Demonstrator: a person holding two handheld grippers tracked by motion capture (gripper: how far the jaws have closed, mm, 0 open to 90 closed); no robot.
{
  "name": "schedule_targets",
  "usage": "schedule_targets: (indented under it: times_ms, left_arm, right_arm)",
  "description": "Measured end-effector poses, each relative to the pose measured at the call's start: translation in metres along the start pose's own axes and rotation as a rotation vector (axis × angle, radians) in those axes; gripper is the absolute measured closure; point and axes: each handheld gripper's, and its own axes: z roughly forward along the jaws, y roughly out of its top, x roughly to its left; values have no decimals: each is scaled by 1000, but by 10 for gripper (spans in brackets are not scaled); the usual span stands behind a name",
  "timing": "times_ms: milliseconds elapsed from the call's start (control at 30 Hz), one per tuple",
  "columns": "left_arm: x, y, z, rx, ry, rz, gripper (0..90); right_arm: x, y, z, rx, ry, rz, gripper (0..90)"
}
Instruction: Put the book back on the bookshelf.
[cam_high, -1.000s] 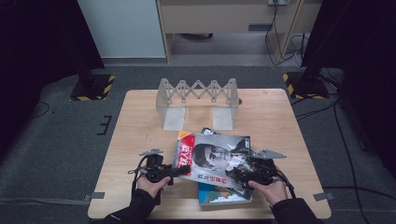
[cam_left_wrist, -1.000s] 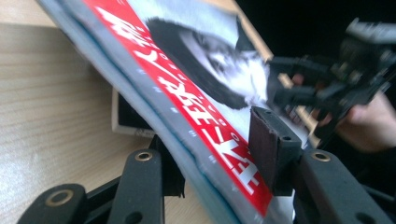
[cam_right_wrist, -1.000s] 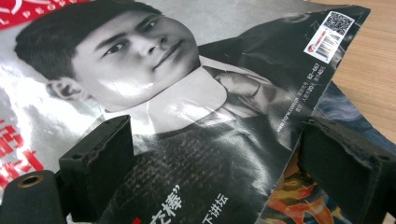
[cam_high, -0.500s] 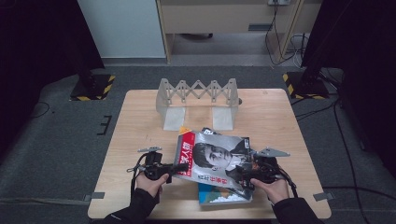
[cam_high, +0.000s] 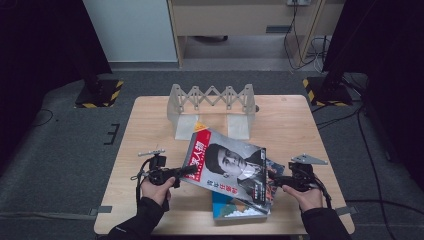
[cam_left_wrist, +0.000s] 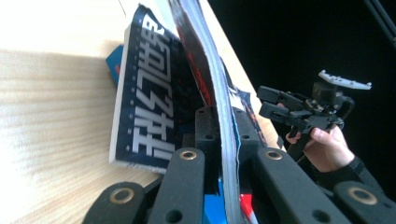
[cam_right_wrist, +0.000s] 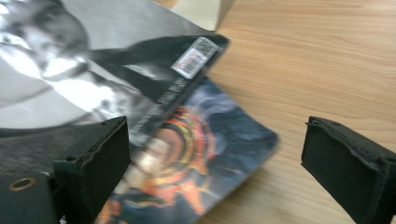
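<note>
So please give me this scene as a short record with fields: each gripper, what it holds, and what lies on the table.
left gripper: shut on the magazine's left edge, jaws just closed on it
right gripper: open, at the pile's right side, holding nothing
magazine: portrait cover, tilted, left edge lifted off the pile
books: stacked under the magazine, lying flat
rack: folding, at the table's far side, apart from the pile
table: light wood

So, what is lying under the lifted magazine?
Under the magazine lie a blue book and a book with a fiery cover. The magazine hides most of both covers.
</note>
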Motion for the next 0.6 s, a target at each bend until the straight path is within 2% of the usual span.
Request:
schedule_targets:
  times_ms: [367,600]
  left_arm:
    - [-9,21,-7,-58,-16,11,860]
    - [-16,33,-9,-102,-46,11,860]
  right_arm:
    - [-34,-2,-9,-1,-97,27,82]
    - [-48,-5,-9,8,-139,37,82]
